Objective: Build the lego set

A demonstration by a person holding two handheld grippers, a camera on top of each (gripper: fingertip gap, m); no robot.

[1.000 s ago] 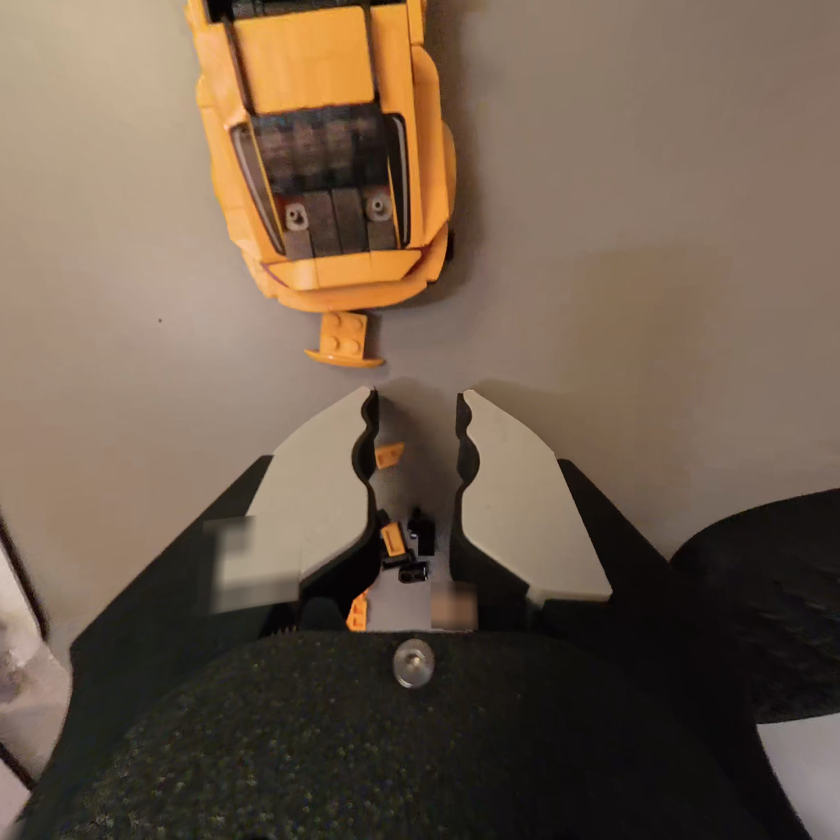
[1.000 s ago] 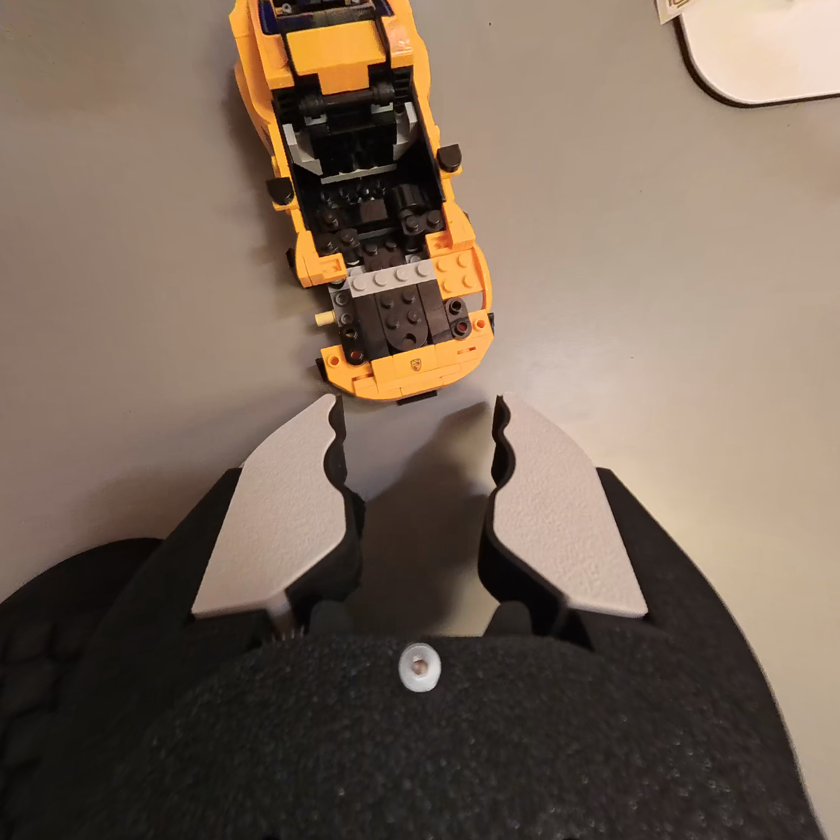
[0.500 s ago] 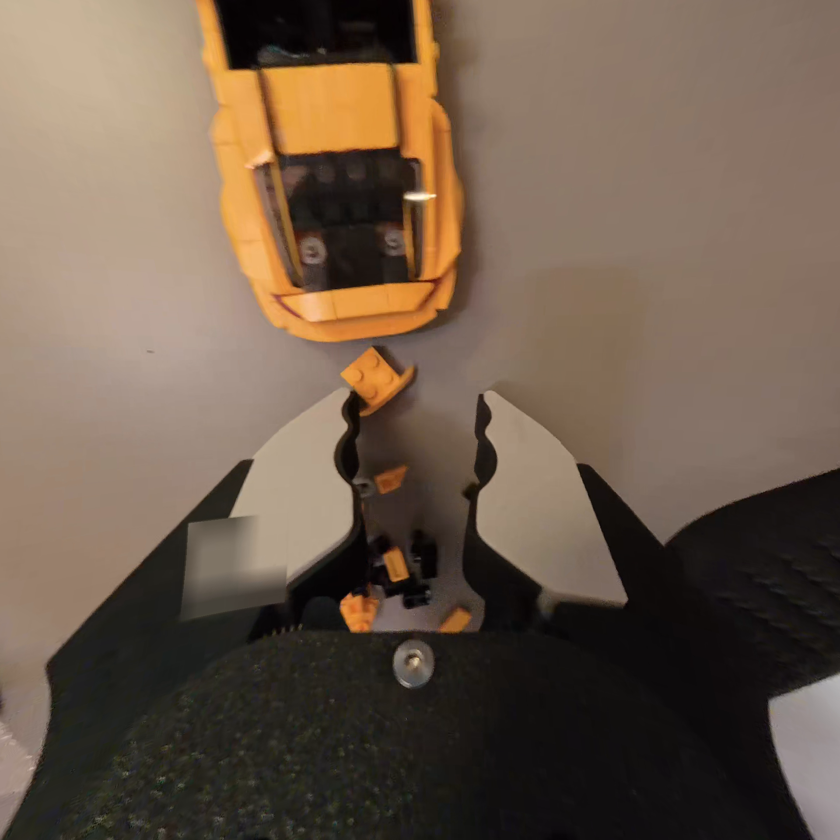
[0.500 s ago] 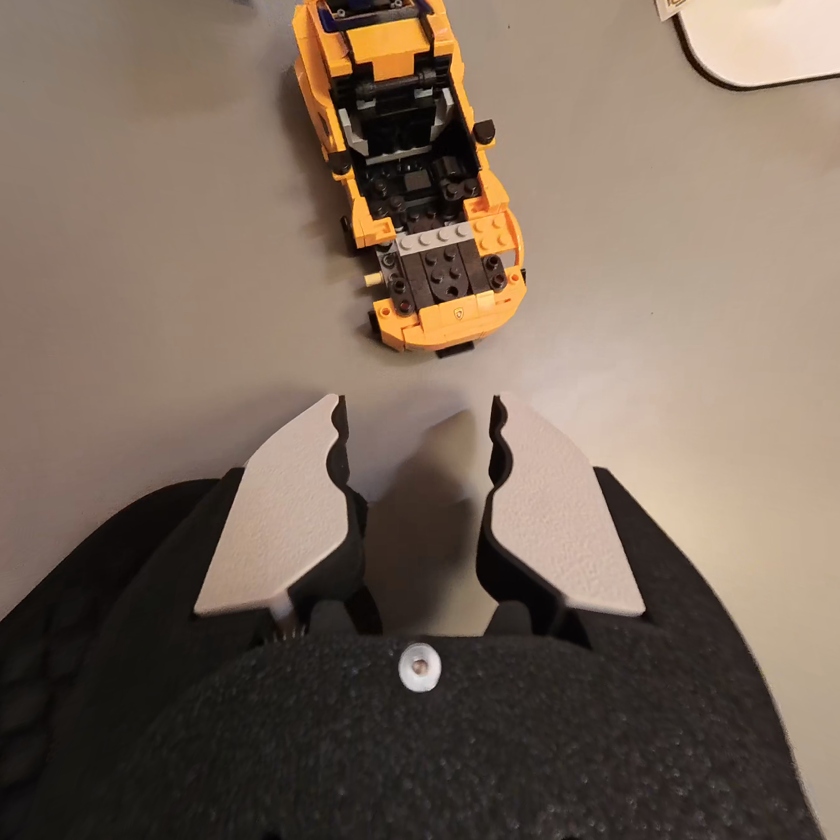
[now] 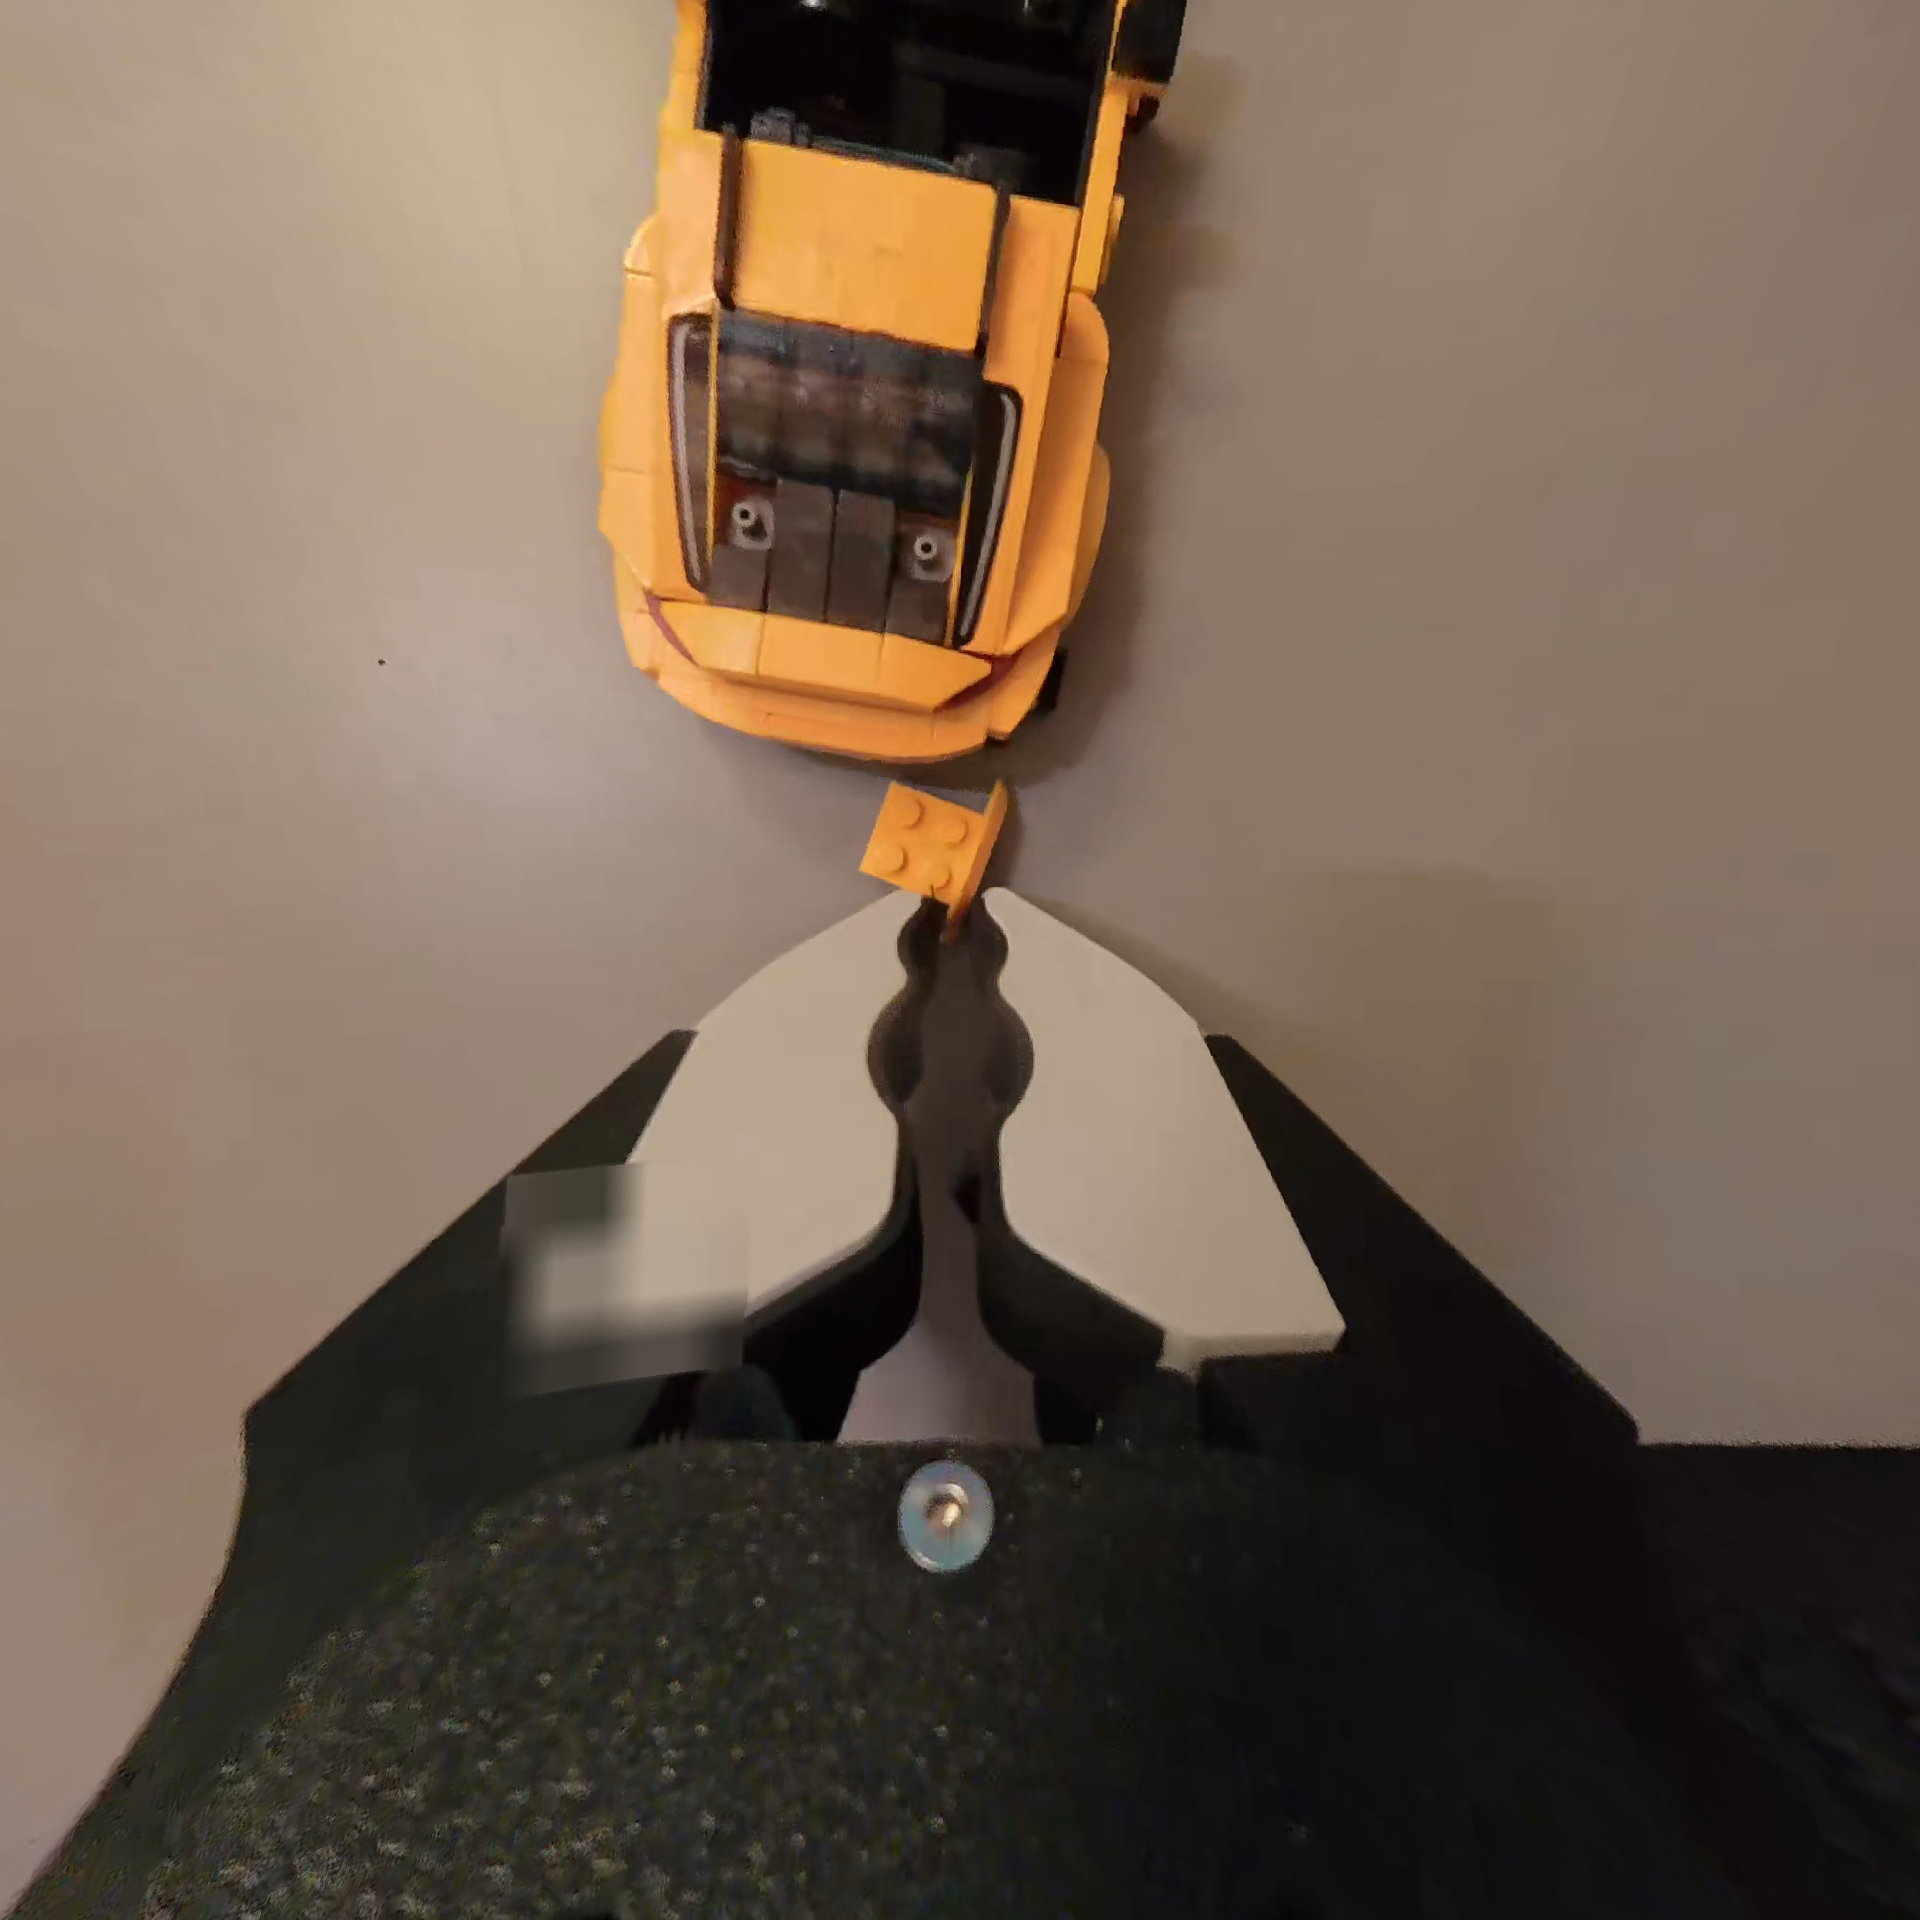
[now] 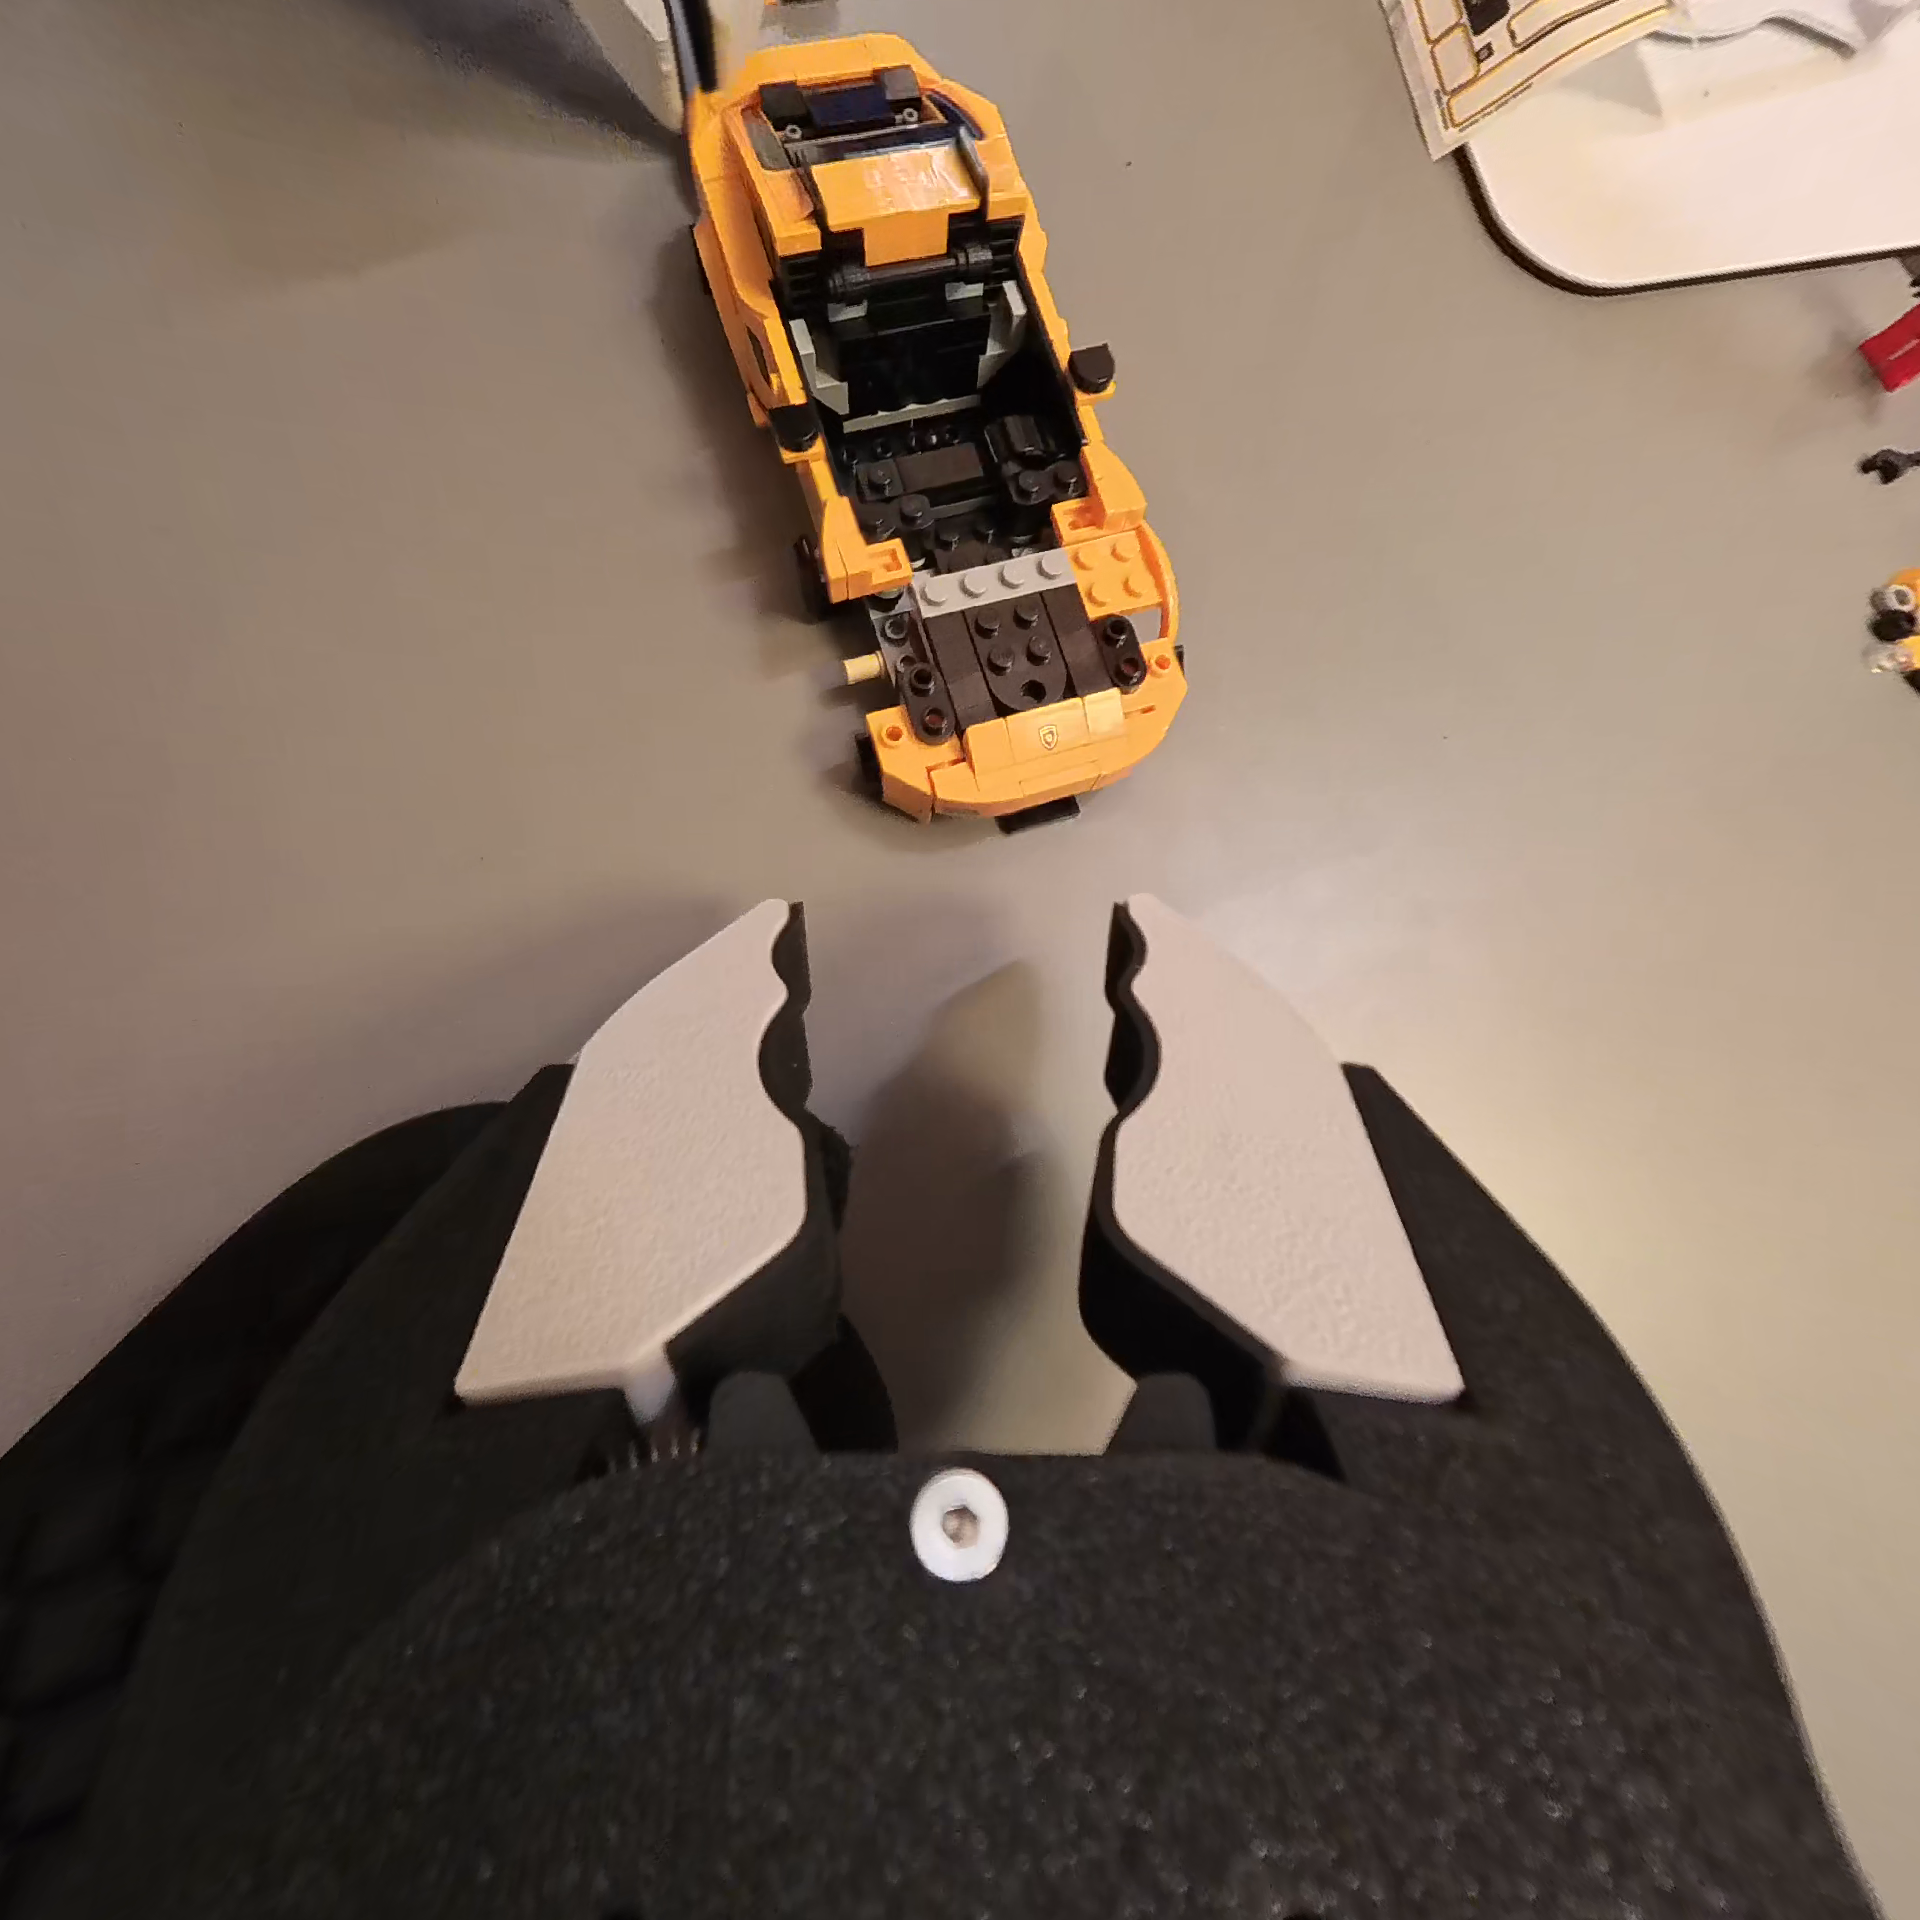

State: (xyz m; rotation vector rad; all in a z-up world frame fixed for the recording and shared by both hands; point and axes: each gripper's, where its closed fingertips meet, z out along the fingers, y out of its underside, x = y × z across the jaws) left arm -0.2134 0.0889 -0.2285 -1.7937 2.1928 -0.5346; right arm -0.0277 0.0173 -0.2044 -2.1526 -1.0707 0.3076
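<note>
We have the left gripper [image 5: 951, 914] clenched on a small orange plate [image 5: 928, 844], pinched by its near edge right at the fingertips, so the piece sticks out toward twelve o'clock, tilted, with its four studs facing us. The orange car [image 5: 857, 457] sits on the grey table [image 5: 312, 520] just beyond it at twelve o'clock, its smooth tail nearest, close to the plate but apart from it. We judge the step in hand to be carrying this piece to its seat on the car; which seat we cannot tell. From the right wrist view the car [image 6: 935, 457] lies at twelve o'clock with its nose toward us, and the right gripper [image 6: 956, 935] hangs released and empty, well short of it. The nose shows bare studs in black, grey and orange, so the build looks unfinished. Next we would need to level the plate, line its studs up and press down, likely with the free gripper steadying the body. The car is hard glossy plastic, rounded at the corners; the fingers [image 6: 665, 1174] are matt grey with wavy black pads
</note>
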